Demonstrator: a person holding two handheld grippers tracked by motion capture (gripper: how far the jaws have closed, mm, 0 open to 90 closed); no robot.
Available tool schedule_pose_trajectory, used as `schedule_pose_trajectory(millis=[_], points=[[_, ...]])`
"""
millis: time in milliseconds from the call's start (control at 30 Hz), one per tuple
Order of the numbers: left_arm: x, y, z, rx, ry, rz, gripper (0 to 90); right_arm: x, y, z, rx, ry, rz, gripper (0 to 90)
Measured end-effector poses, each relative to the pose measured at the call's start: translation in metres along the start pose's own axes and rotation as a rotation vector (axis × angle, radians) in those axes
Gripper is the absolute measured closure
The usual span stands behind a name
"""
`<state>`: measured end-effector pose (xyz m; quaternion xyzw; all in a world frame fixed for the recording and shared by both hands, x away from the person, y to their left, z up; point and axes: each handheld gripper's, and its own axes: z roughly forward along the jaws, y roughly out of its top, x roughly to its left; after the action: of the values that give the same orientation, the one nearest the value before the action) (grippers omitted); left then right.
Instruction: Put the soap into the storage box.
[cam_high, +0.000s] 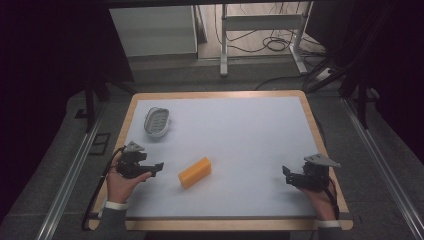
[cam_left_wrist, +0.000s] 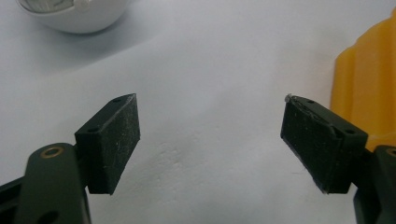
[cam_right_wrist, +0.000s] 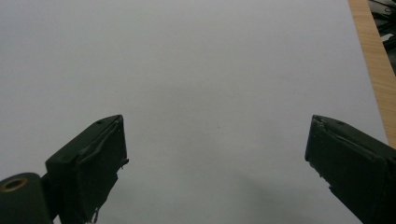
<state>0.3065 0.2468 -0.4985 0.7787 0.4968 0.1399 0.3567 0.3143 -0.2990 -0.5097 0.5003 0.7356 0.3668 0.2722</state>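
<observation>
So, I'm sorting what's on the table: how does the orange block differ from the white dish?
The orange block is a solid, straight-edged bar; the white dish is a rounded oval shell with a ribbed insert. The orange block lies mid-table, just off the open left gripper, its side ridged in the left gripper view; the white dish sits farther back, toward the left. Both rest on the white mat, untouched.

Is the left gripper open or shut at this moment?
Open. In the left gripper view, the left gripper has its two black jaws wide apart with only bare mat between them; the yellow block stands beside one jaw, ungrasped.
</observation>
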Motion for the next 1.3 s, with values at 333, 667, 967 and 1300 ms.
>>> schedule_pose_trajectory(millis=[333, 667, 967, 1300], points=[[0.0, 0.02, -0.026, 0.009, -0.008, 0.041, 19.2, 0.001, 0.003, -0.004, -0.019, 0.004, 0.014, 5.6], [-0.009, 0.037, -0.036, 0.027, -0.037, 0.087, 18.0, 0.0, 0.0, -0.006, -0.013, -0.012, 0.02, 5.6], [-0.022, 0.05, -0.038, 0.025, -0.045, 0.123, 18.1, -0.001, -0.001, -0.007, -0.006, -0.02, 0.016, 5.6], [-0.042, 0.06, -0.035, 0.039, -0.067, 0.198, 18.2, -0.002, -0.001, -0.008, -0.004, -0.027, 0.016, 5.8]])
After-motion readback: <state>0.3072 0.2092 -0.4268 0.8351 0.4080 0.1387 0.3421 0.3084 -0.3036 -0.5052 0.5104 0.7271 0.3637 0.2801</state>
